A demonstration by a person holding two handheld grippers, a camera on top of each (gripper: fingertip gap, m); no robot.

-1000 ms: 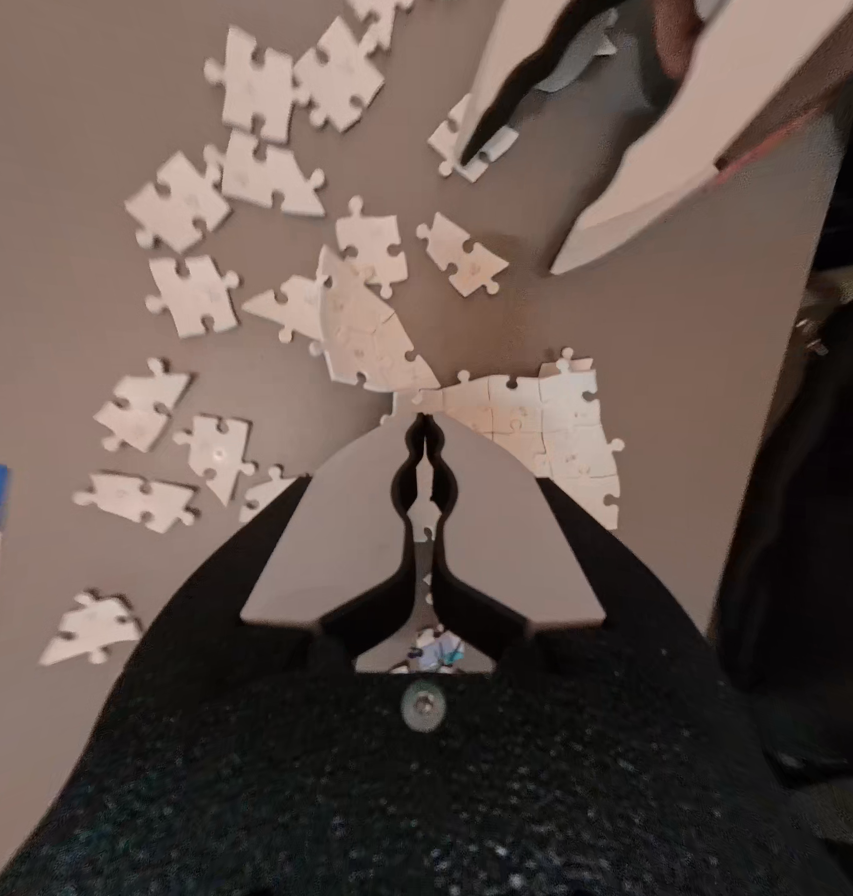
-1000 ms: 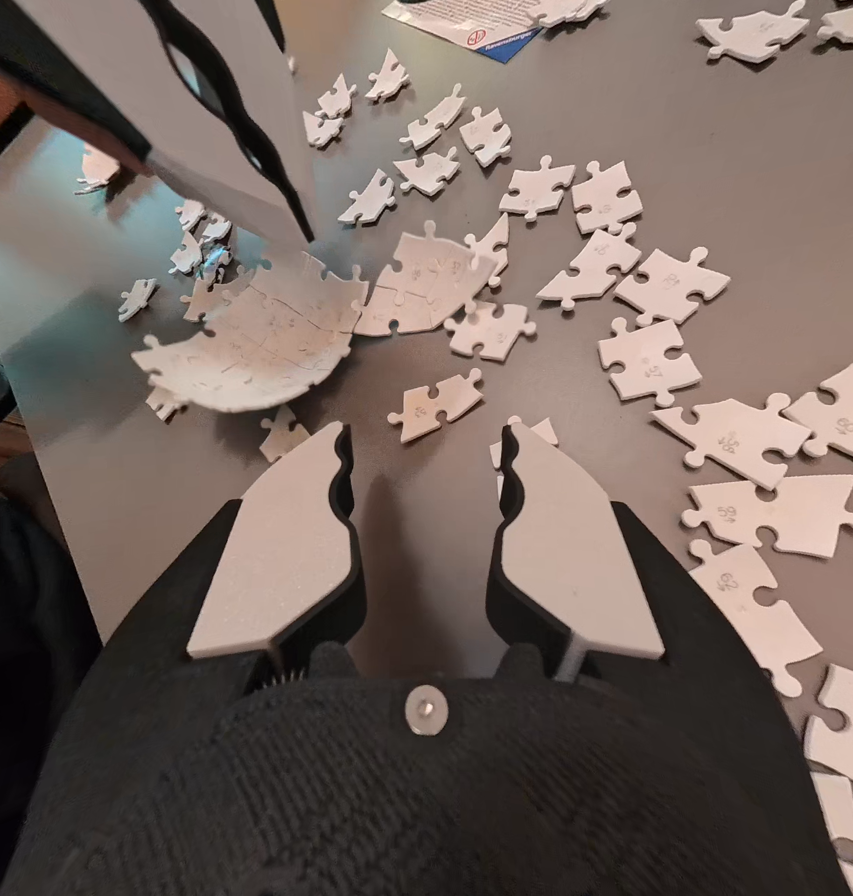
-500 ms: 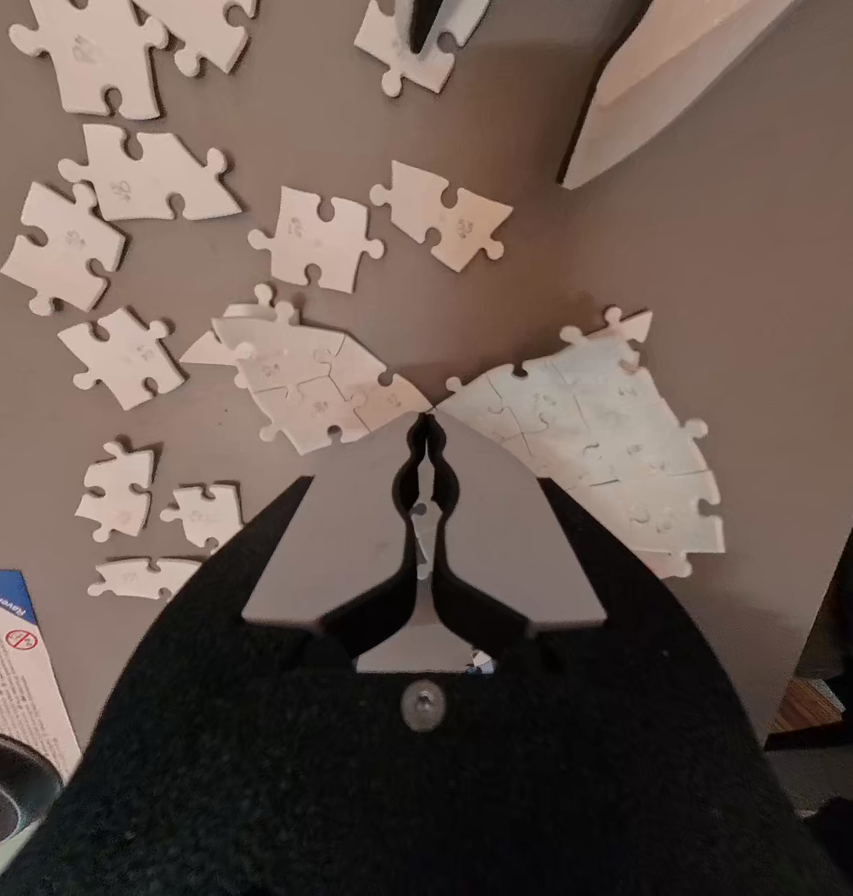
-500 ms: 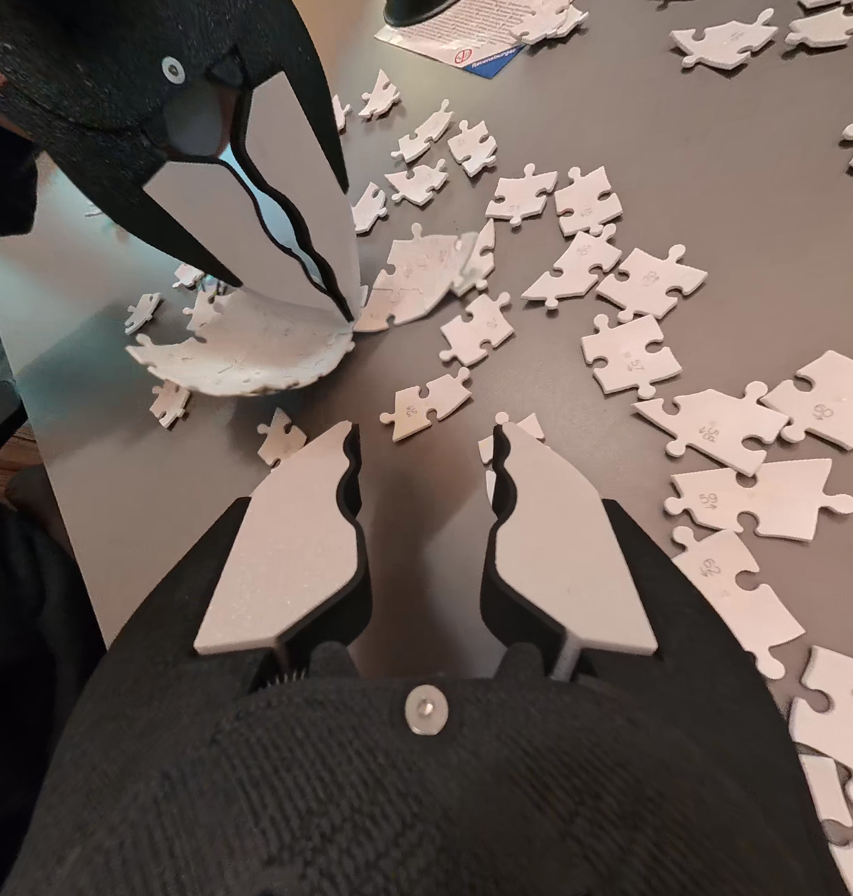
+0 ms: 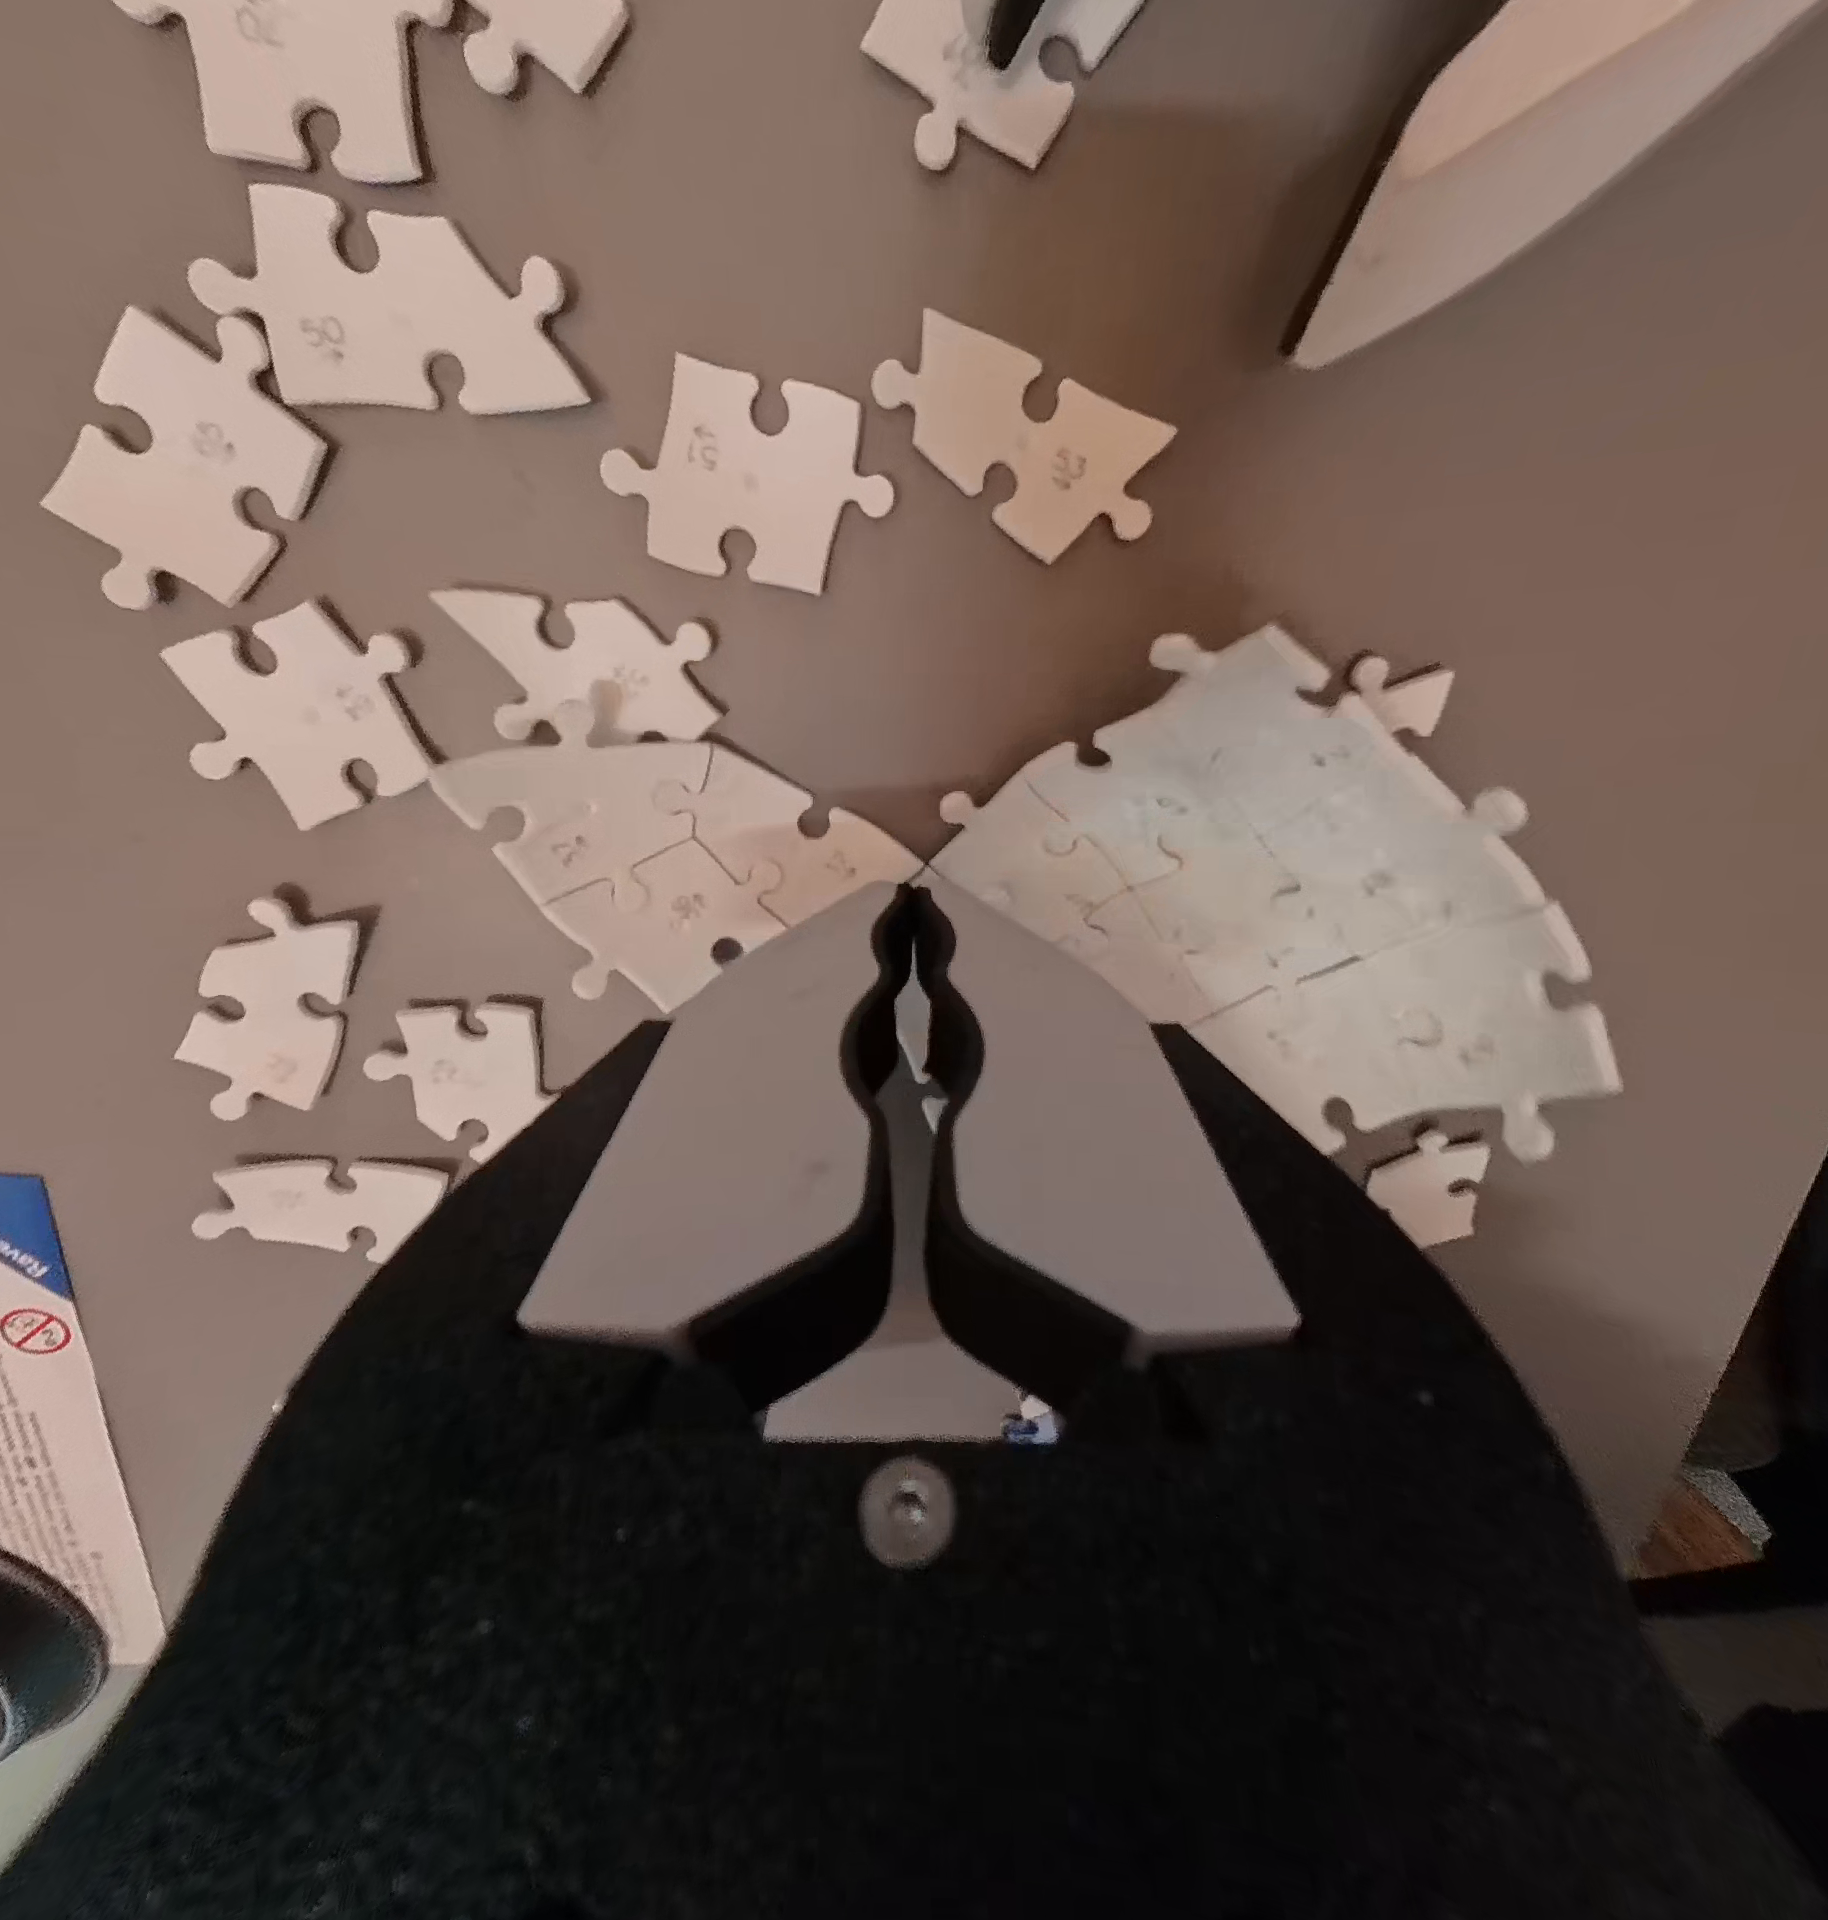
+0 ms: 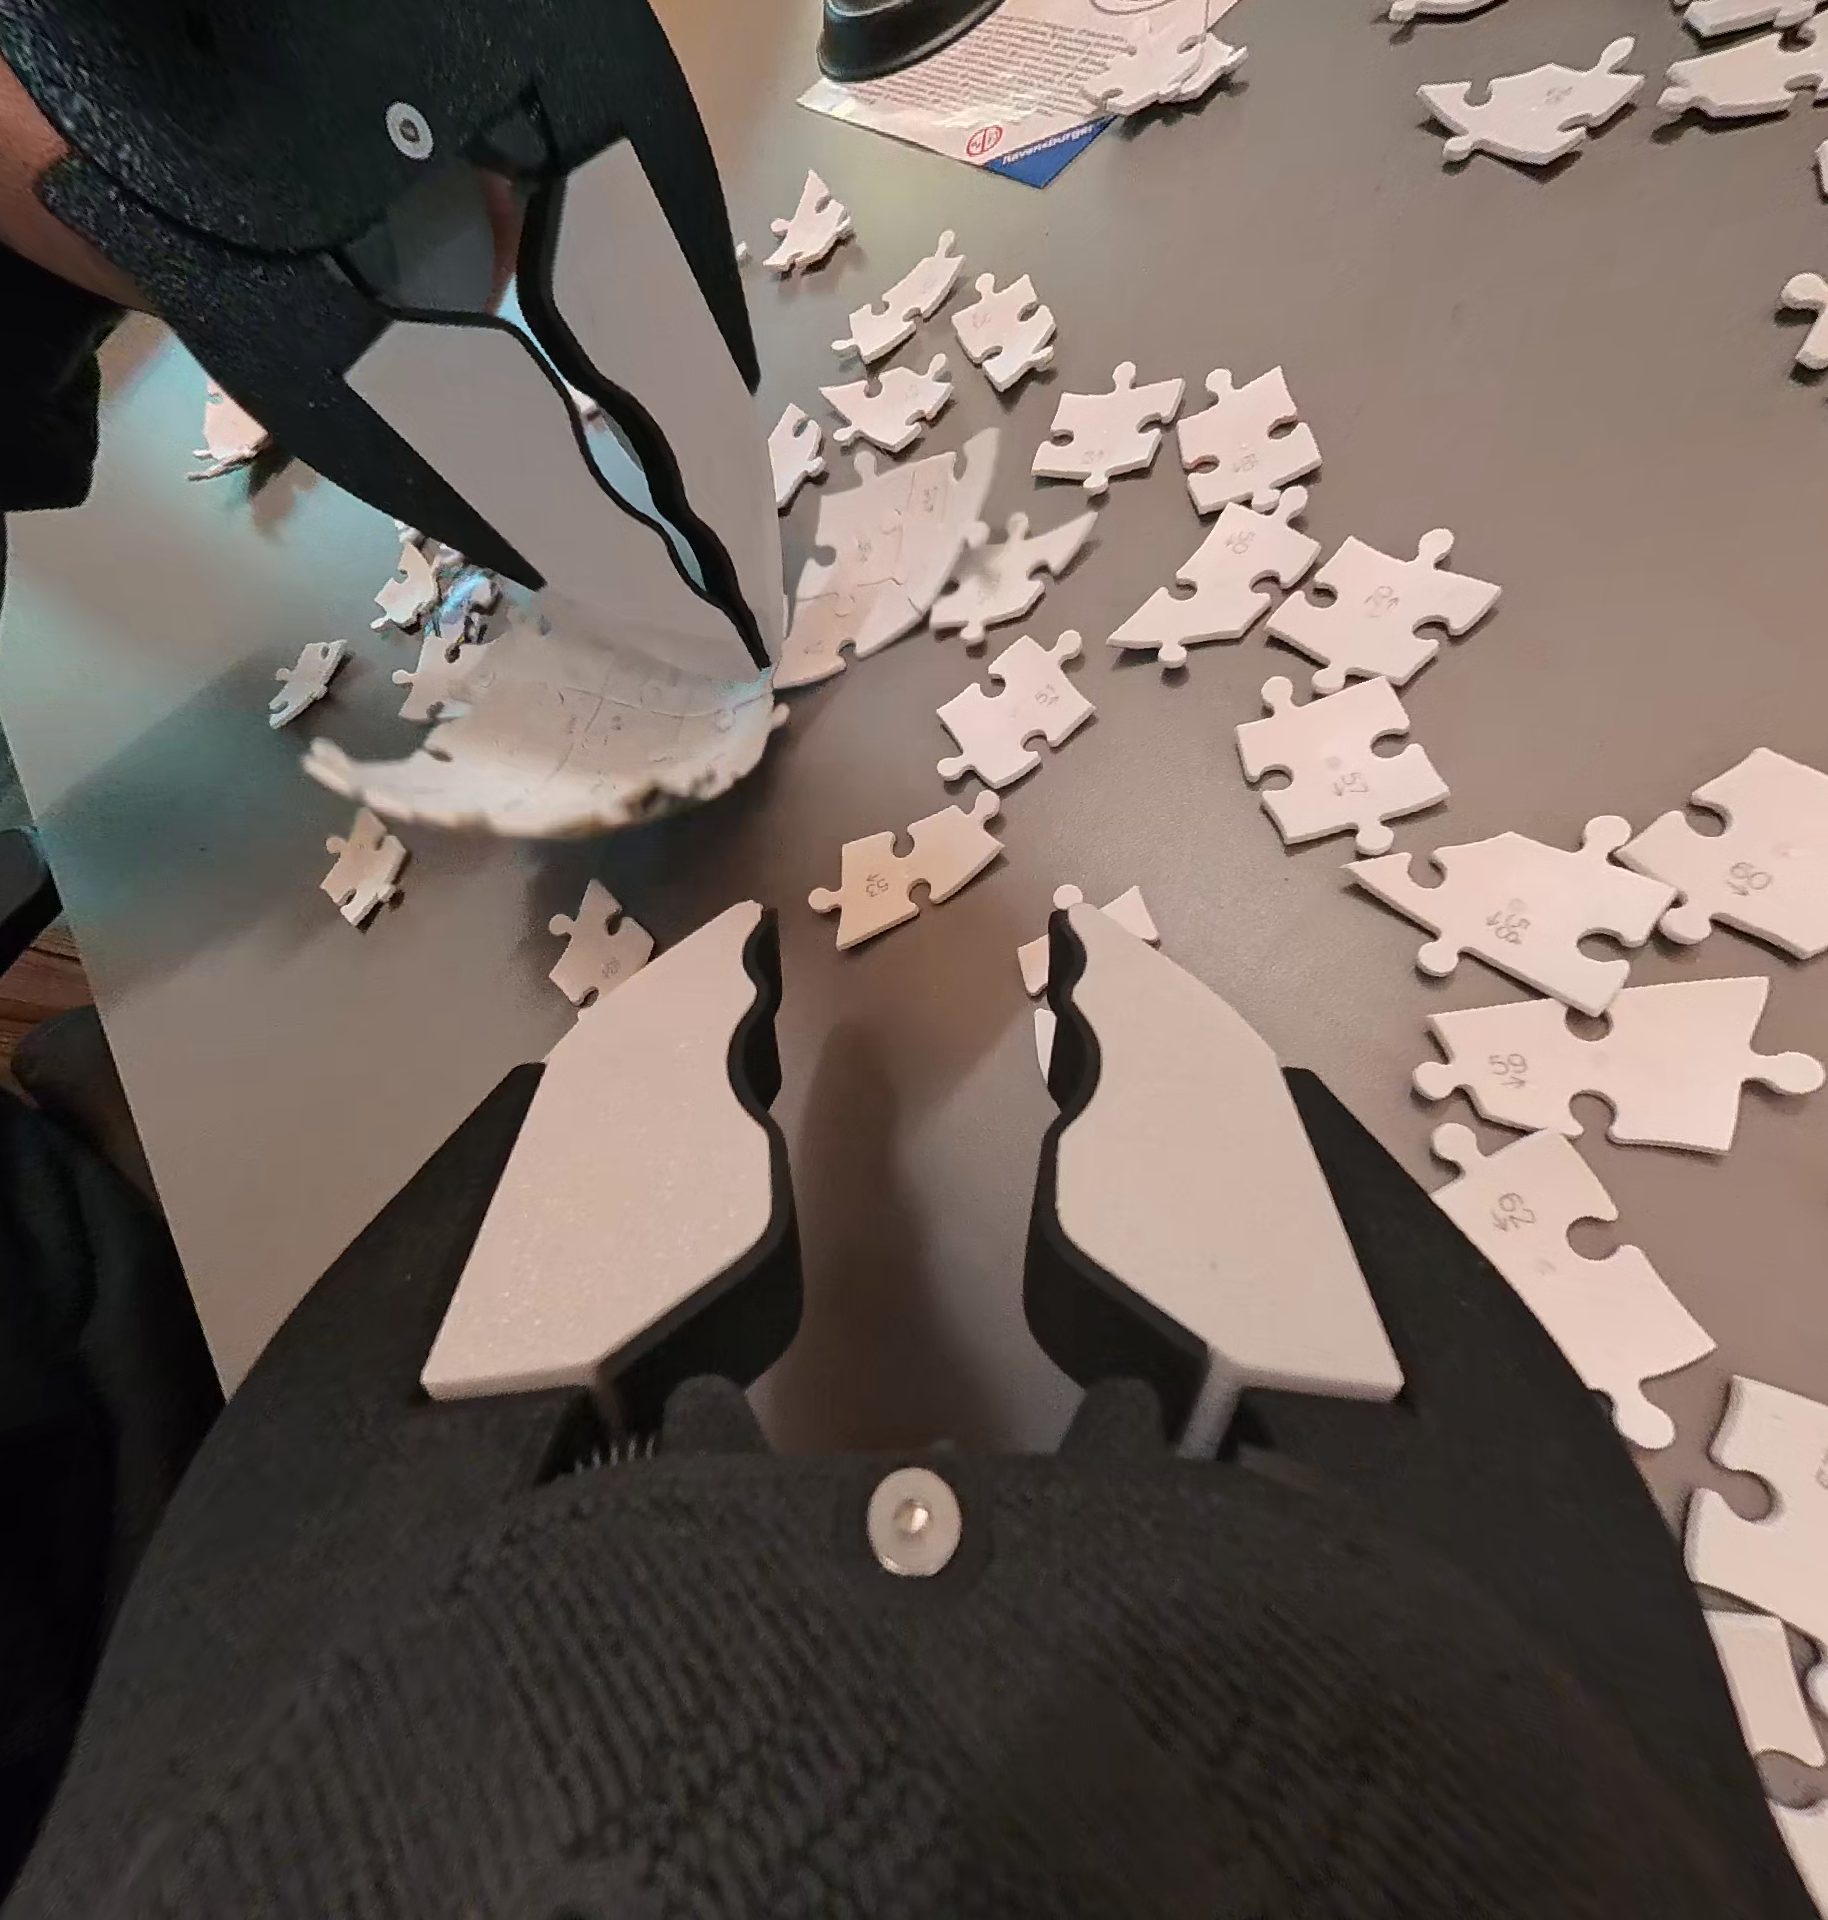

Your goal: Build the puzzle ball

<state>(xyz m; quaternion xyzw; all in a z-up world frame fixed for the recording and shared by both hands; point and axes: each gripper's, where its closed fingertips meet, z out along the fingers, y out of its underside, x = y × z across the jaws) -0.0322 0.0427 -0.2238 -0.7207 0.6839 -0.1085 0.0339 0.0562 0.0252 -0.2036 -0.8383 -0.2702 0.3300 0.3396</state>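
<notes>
a smooth grey-brown counter [image 6: 1409, 312] fills most of the view; beyond the counter's near edge, a strip of brown wooden floor [image 5: 1699, 1538] shows in dim light.

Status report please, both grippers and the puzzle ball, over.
Left gripper shut, tips down at the rim of the big curved section. Right gripper open, empty, above the table. Smaller joined section alongside, not joined. Loose pieces all around.

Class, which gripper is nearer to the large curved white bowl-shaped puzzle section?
Left. The left gripper has its tips at the large curved white bowl-shaped puzzle section's rim; the right gripper hovers apart.
</notes>
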